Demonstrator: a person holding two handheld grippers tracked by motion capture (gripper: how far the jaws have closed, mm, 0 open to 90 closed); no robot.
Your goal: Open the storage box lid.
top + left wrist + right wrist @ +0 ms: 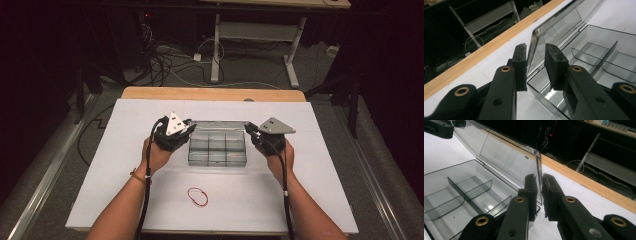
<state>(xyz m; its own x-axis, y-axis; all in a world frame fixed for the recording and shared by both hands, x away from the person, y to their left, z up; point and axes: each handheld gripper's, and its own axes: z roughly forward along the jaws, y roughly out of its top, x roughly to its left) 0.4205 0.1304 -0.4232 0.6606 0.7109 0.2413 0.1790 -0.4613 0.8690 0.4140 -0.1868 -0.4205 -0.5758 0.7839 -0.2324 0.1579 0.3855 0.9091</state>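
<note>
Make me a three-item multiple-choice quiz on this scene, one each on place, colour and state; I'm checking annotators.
1. Where does the rubber band lie?
A. inside the box
B. on the white sheet, on the person's side of the box
C. on the lid

2. What colour is the band?
A. red
B. blue
C. green

3. How does the lid of the clear divided box stand?
A. shut flat
B. raised, an end edge between each gripper's jaws
C. lying apart from the box

B: high view shows it there.
A: plainly red.
B: both gripper views show it.
</note>
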